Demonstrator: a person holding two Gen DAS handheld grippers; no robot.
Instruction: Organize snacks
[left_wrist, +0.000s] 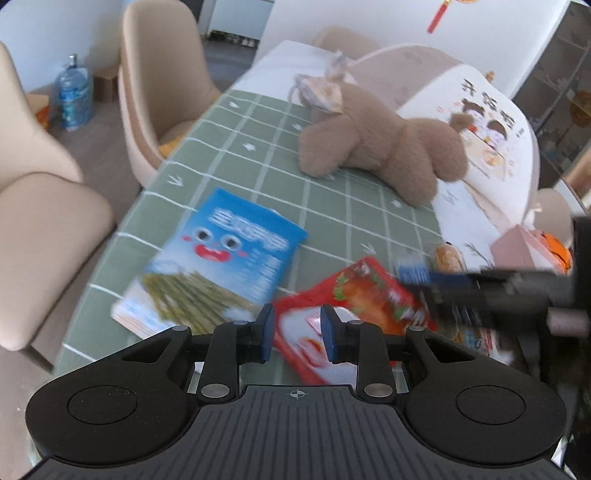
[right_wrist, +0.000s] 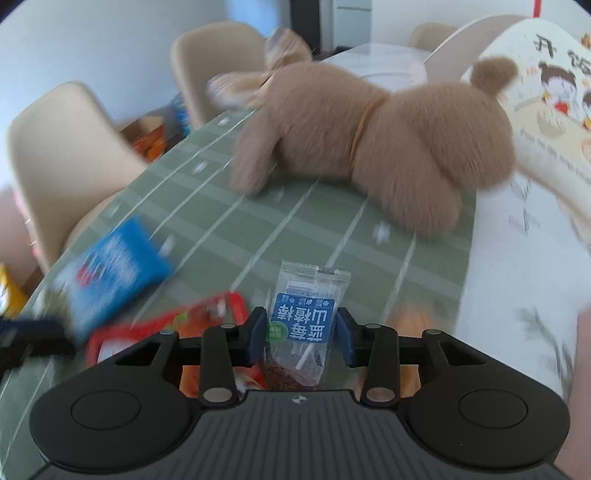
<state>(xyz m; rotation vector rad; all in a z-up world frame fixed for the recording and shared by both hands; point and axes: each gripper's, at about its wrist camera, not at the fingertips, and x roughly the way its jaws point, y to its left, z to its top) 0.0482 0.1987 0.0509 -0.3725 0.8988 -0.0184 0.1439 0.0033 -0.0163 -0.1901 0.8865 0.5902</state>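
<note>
My right gripper (right_wrist: 301, 338) is shut on a small clear snack packet with a blue label (right_wrist: 303, 321) and holds it above the green checked tablecloth (right_wrist: 295, 229). It shows blurred at the right of the left wrist view (left_wrist: 417, 275). My left gripper (left_wrist: 297, 334) is open and empty, just above a red snack bag (left_wrist: 354, 299) that lies flat. A blue snack bag with a cartoon face (left_wrist: 218, 258) lies to its left. The red bag (right_wrist: 173, 325) and the blue bag (right_wrist: 110, 277) show blurred at the left of the right wrist view.
A brown plush toy (left_wrist: 384, 147) lies mid-table beside a large white printed cushion (left_wrist: 491, 136). A pink box (left_wrist: 517, 247) and small snacks sit at the right. Beige chairs (left_wrist: 159, 92) line the table's left edge. A water jug (left_wrist: 74, 92) stands on the floor.
</note>
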